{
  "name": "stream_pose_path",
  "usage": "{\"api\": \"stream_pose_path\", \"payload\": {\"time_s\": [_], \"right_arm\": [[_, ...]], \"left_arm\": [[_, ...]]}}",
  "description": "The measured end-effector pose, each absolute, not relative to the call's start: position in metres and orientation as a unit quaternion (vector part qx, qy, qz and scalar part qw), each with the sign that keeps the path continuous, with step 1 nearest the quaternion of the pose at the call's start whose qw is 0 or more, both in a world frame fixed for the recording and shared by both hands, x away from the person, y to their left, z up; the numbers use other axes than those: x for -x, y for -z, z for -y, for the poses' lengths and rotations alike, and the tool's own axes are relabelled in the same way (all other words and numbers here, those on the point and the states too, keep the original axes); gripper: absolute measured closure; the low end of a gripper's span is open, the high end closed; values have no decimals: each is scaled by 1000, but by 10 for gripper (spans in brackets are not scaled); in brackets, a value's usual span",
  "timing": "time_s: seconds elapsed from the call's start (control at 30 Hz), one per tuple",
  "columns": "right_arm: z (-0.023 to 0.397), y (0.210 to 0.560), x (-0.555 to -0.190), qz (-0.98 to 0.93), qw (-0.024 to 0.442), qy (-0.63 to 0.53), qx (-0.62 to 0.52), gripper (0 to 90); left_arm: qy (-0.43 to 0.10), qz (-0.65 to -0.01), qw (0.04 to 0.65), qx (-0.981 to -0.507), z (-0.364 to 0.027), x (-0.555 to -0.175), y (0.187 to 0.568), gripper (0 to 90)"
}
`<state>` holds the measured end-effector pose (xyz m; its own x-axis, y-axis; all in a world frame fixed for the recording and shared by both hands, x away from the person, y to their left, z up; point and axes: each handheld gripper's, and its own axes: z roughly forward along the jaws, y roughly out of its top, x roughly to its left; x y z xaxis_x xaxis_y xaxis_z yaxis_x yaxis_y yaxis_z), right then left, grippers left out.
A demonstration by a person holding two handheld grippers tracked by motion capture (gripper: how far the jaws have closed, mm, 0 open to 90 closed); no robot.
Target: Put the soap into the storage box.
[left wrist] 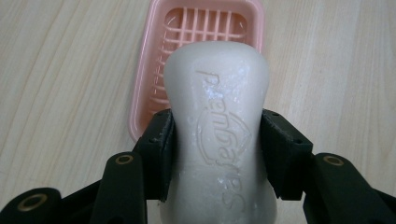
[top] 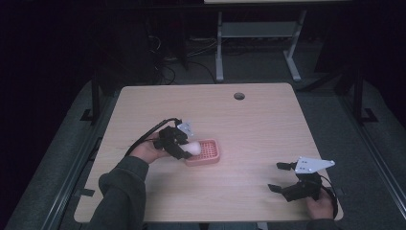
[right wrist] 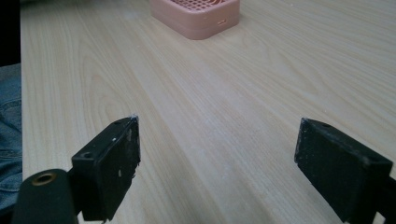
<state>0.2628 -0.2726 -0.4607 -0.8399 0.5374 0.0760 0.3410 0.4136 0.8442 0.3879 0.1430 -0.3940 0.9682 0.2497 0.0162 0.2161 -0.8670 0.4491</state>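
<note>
Both tools differ — the left tool [top: 184,146] is clamped on the white soap bar [left wrist: 218,121] just above the pink soap dish [left wrist: 148,79], ready to lower and release, while the right tool [right wrist: 217,163] rests spread apart on the tabletop [top: 258,129]

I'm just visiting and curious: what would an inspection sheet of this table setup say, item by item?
Surface: light wooden table, with a round hole near the far edge.
Job's things: white bar of soap with raised lettering, held above a pink slatted soap dish that stands on the table.
Clutter: nothing seen.
Grippers: left gripper shut on the bar of soap, jaws pressing both its sides; right gripper open, with nothing between its jaws, low over the table near the right front corner.
Cables: a black cable trails from the left gripper.
Surroundings: dark room; grey table frame and floor cables beyond.
</note>
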Motion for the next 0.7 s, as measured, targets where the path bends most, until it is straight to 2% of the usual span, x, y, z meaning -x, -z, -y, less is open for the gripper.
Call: {"api": "stream_pose_path", "payload": {"time_s": [0.7], "right_arm": [[271,459,-262,-835,103,-474,-259,135]], "left_arm": [[-29,-122,227,-966,-129,-398,406,491]]}}
